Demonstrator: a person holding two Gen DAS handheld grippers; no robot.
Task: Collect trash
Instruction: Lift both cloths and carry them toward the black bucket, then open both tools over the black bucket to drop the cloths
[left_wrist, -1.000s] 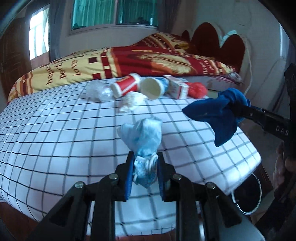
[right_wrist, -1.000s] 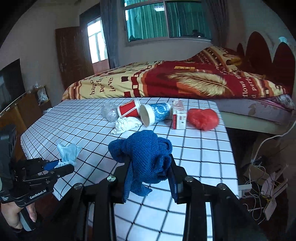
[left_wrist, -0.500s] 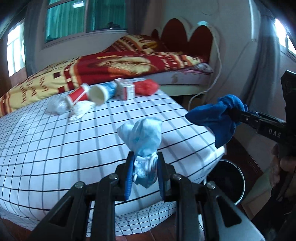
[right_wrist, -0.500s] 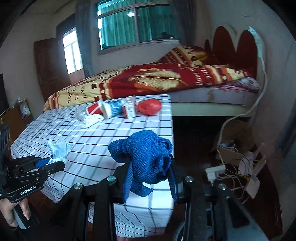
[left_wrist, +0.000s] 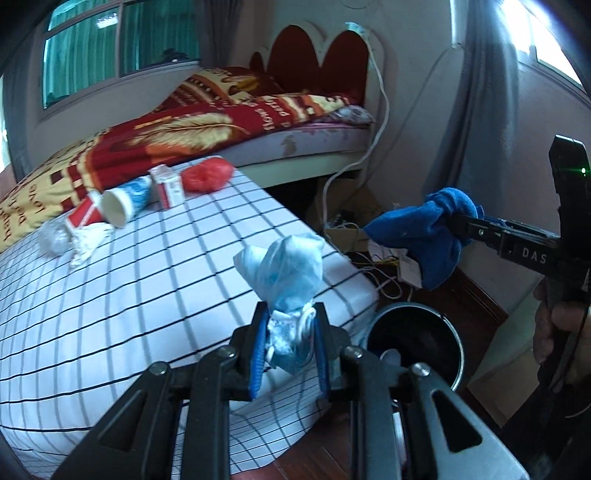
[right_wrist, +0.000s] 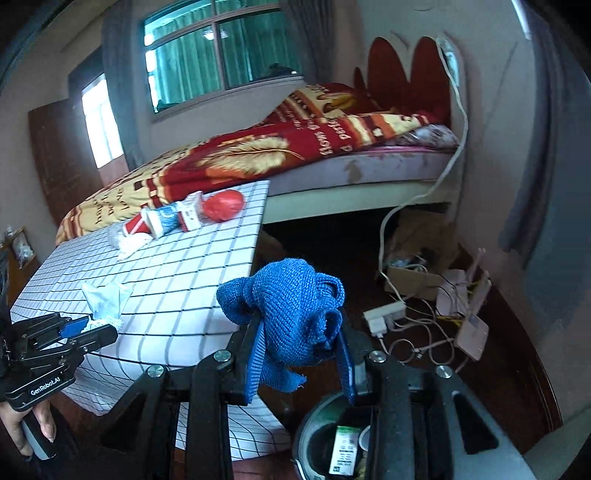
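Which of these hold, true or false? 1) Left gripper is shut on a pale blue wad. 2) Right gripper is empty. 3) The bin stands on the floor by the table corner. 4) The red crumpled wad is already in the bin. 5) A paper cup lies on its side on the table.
1) True: the left gripper is shut on the pale blue wad.
2) False: the right gripper grips a blue knit cloth.
3) True: the bin is there.
4) False: the red wad lies on the table.
5) True: the paper cup lies tipped over.
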